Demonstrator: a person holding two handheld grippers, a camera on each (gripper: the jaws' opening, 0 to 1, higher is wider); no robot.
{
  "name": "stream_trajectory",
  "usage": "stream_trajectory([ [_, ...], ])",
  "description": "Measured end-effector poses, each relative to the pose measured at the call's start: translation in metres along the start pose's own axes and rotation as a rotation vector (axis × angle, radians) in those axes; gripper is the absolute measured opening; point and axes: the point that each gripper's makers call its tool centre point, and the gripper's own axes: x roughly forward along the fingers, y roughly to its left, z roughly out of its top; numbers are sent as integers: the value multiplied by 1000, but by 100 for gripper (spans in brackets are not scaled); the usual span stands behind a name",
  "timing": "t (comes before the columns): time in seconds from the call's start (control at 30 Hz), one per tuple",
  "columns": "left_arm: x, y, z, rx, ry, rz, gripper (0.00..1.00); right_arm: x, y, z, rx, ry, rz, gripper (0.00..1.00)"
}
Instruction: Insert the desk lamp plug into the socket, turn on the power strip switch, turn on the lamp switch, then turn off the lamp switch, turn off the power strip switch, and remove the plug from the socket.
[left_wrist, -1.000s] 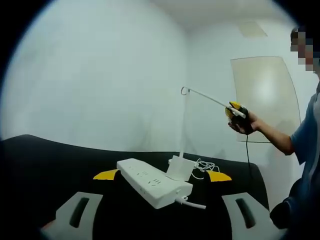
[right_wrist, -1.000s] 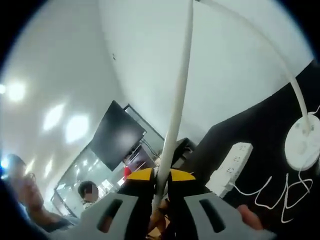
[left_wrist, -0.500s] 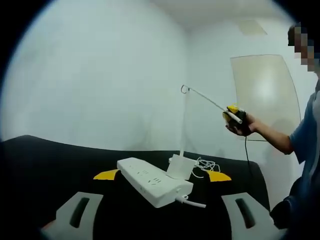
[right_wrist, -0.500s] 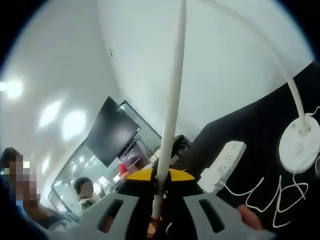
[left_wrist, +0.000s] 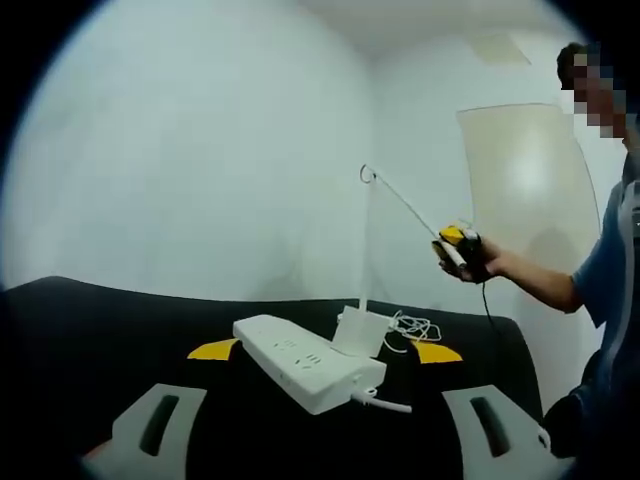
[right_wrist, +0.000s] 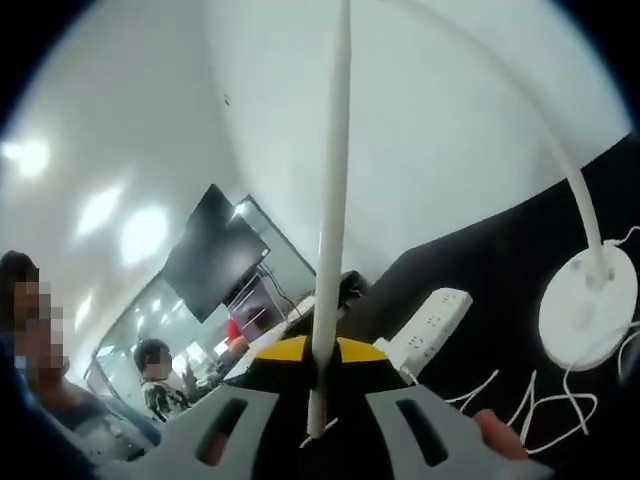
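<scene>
Gripping the thin white bar-shaped head of the desk lamp near its free end, the right claw has its yellow-tipped jaws closed against the bar on both sides, so the bar's long axis runs straight out along the claw's own line of sight in the right gripper view. In the left gripper view the same right claw sits high and to the right of the lamp's slim white upright post, with the bar slanting down from the top joint to the claw; the person's hand holds it there. Judged from this, the lamp switch step is the one in hand, and the right claw is the nearer one for anything on the head. The left claw hangs low and wide open with nothing between its jaws, facing the long white power strip, which lies diagonally just ahead. The lamp's flat white base stands just behind the strip, touching or nearly so, with the loose white cord coiled beside it. Whether the plug is seated cannot be told. Everything rests on a black cloth-covered surface. White walls enclose the room; a dark wall screen and other people show in the right gripper view.
</scene>
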Motion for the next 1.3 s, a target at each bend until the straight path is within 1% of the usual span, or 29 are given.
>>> stream_trajectory([
  [0.03,-1,-4,0,2,1,0,63,0,-3,-1,-9,5,-3,11],
  [0.2,-1,-10,-2,16,8,-2,63,-2,-16,-2,-38,19,-4,11],
  [0.33,-1,-21,-3,26,16,-5,63,-2,-21,-9,-56,29,-9,11],
  [0.43,-1,-15,-4,32,20,-9,63,-3,-30,-9,-75,35,-11,11],
  [0.53,-1,-10,-6,39,26,-12,63,-4,-36,-8,-86,27,0,11],
  [0.67,-1,-6,-7,47,31,-14,63,-4,-37,-12,-100,12,9,11],
  [0.77,0,-4,-10,59,42,-13,63,-5,-43,-11,-111,9,9,11],
  [0.87,0,-2,-11,64,49,-24,63,-5,-49,-9,-126,16,3,11],
  [1.1,-2,0,-6,57,27,-29,64,-7,-64,-9,-168,38,-19,11],
  [1.3,0,-2,-11,72,52,-29,64,-9,-80,-5,-202,61,-23,11],
])
